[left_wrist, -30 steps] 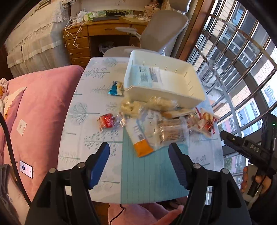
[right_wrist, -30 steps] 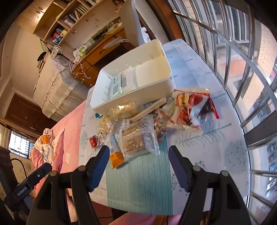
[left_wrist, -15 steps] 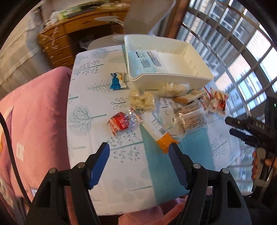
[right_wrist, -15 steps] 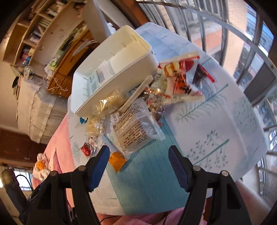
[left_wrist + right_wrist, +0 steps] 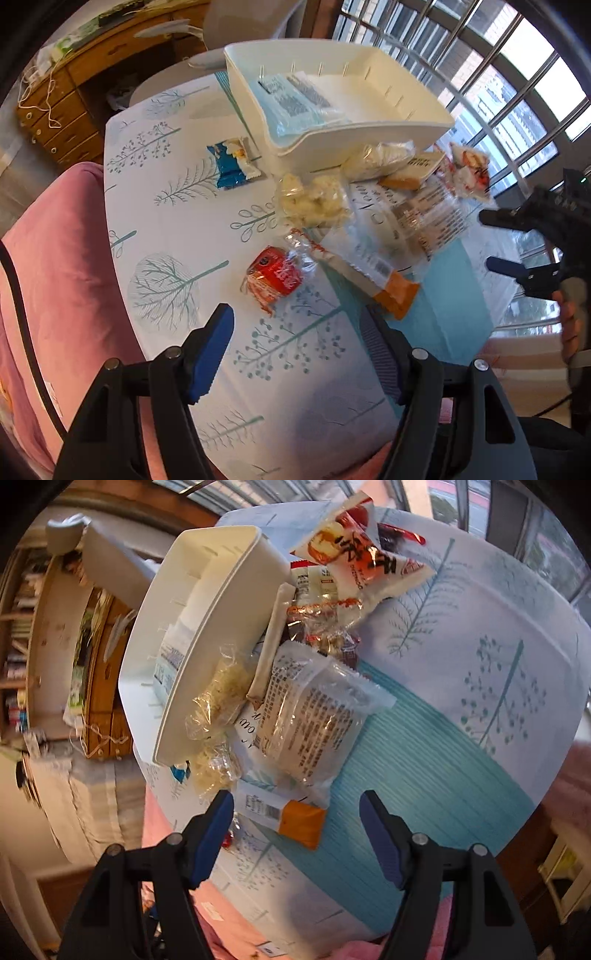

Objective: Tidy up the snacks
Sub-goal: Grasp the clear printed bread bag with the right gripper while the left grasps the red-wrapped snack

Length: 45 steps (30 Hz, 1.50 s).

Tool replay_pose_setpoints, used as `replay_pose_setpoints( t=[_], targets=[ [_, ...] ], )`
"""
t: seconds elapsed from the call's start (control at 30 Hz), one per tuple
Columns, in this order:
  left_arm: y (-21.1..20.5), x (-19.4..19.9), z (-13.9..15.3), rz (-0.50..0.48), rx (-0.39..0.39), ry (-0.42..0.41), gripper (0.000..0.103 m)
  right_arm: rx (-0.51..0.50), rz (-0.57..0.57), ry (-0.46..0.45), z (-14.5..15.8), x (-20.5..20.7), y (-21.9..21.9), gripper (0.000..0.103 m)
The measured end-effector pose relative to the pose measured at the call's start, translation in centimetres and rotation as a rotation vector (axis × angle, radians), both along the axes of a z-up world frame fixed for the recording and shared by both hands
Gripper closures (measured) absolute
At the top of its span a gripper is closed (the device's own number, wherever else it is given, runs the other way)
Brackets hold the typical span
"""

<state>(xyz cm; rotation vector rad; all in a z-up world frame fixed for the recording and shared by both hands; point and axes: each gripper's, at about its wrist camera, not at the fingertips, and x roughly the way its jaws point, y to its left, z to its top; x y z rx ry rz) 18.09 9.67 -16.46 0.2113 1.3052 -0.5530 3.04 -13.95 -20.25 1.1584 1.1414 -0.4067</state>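
Observation:
A white bin (image 5: 369, 114) stands at the table's far side with a pale blue packet (image 5: 295, 107) inside; it also shows in the right wrist view (image 5: 207, 627). Snacks lie heaped in front of it: a red packet (image 5: 275, 278), an orange-ended bar (image 5: 369, 273), a clear puff bag (image 5: 314, 201), a blue packet (image 5: 231, 164), a printed clear pack (image 5: 314, 716) and a red-and-white bag (image 5: 354, 557). My left gripper (image 5: 297, 350) is open and empty, near the red packet. My right gripper (image 5: 297, 830) is open and empty, near the bar (image 5: 284, 812); it also shows at the right of the left wrist view (image 5: 517, 243).
The table wears a white tree-print cloth with a teal stripe (image 5: 443, 314). A pink cushion (image 5: 55, 277) lies along the table's left edge. A wooden desk (image 5: 74, 88) and grey chair (image 5: 251, 22) stand behind. Barred windows (image 5: 498, 74) are on the right.
Both grippers have moved and tilted; the left view has shifted left toward the red packet, the right view has rolled and come closer to the snack heap. Both stay open.

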Motion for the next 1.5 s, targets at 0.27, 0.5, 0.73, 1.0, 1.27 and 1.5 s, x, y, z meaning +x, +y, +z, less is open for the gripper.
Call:
replay_pose_setpoints(
  t=[0.27, 0.5, 0.73, 1.0, 1.27, 1.5],
  targets=[
    [-0.6, 1.4, -3.6, -0.026, 0.052, 0.010, 0.034, 0.064, -0.126, 0.091, -2.1, 1.3, 0.7, 0.024],
    [-1.4, 2.3, -6.0, -0.021, 0.069, 0.029, 0.034, 0.077, -0.224, 0.124, -3.6, 2.1, 0.5, 0.018],
    [-2.4, 3.0, -8.2, -0.018, 0.081, 0.052, 0.034, 0.098, -0.336, 0.137, -5.9, 2.5, -1.4, 0.018],
    [-2.5, 4.1, -9.6, 0.013, 0.096, 0.064, 0.034, 0.106, -0.348, 0.170, -7.8, 3.6, -1.9, 0.018],
    [-3.5, 4.6, -10.8, -0.020, 0.125, 0.085, 0.037, 0.092, -0.299, 0.226, -9.1, 5.4, -2.4, 0.017],
    [-5.5, 4.2, -11.0, -0.036, 0.138, 0.079, 0.039, 0.083, -0.252, 0.262, -9.1, 7.0, -2.6, 0.019]
  ],
)
